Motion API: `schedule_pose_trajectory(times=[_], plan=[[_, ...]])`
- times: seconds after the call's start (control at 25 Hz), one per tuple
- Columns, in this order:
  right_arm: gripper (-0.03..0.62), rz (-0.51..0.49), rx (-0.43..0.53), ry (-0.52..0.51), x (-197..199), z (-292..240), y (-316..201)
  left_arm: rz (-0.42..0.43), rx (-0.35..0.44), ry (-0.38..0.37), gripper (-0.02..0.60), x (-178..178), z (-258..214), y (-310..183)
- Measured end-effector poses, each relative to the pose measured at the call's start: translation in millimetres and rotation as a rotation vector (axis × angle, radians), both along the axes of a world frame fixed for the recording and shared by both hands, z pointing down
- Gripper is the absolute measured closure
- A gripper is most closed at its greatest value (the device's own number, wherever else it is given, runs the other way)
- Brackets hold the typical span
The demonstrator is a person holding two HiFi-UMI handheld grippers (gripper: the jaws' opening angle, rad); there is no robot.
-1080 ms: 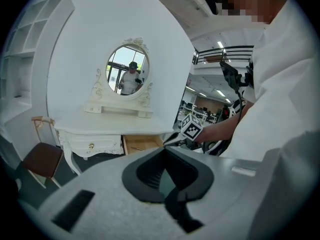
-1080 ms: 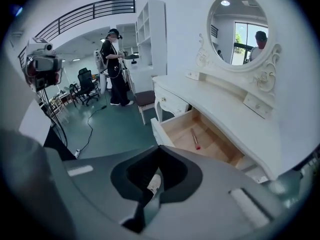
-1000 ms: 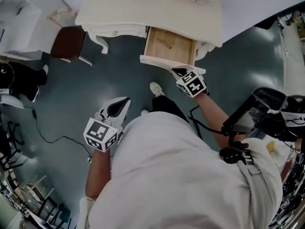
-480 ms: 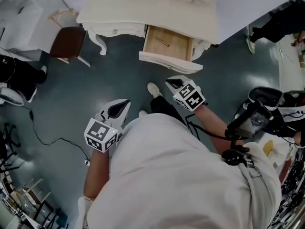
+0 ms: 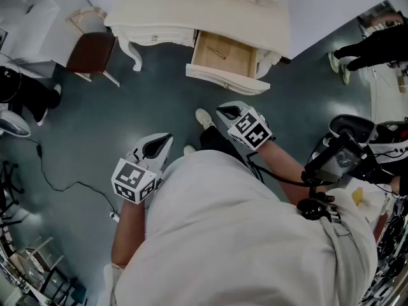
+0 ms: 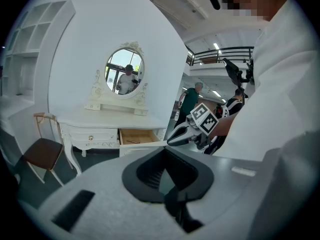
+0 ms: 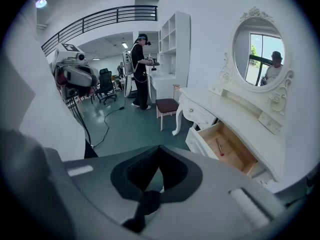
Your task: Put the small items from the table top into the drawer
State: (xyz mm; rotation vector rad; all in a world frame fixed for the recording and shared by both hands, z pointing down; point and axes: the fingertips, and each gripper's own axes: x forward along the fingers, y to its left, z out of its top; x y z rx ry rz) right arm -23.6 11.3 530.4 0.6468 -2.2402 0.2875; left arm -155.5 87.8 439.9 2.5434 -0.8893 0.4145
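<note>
A cream dressing table [image 5: 197, 11] stands at the top of the head view with one wooden drawer [image 5: 224, 56] pulled open. A small thin pen-like item [image 5: 218, 54] lies inside it, and the right gripper view shows the same item [image 7: 219, 147] on the drawer floor [image 7: 227, 146]. My right gripper [image 5: 221, 111] hovers over the floor, short of the drawer front, jaws shut and empty. My left gripper [image 5: 166, 138] hangs lower left by my side, shut on nothing. What lies on the table top is hidden from the head view.
A chair with a brown seat [image 5: 92, 53] stands left of the table. A black cable [image 5: 57, 177] runs over the grey floor. Equipment on a stand [image 5: 347, 152] is at my right. Another person [image 7: 140, 69] stands farther off. An oval mirror [image 6: 125, 76] tops the table.
My right gripper has drawn back from the drawer's front edge toward my body. The left gripper has barely moved.
</note>
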Motion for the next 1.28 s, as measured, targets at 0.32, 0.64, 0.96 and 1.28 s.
schedule_pose_trajectory(times=[0.32,0.64,0.96,1.28], plan=[[0.594,-0.024,0.007,-0.007,-9.4,-0.4,8.0,-0.003,-0.006,-0.004,0.581,-3.1,5.5,8.3],[0.594,-0.060,0.014,-0.005,-16.6,1.0,7.1,-0.015,-0.013,-0.005,0.581,-2.9,10.4,4.8],[0.594,-0.071,0.003,0.004,-15.4,-7.7,-5.5,-0.007,-0.028,-0.005,0.581,0.8,1.6,-11.3],[0.594,-0.058,-0.033,0.014,-25.9,2.7,-73.8,0.007,-0.075,0.003,0.581,-10.8,10.9,-82.9]])
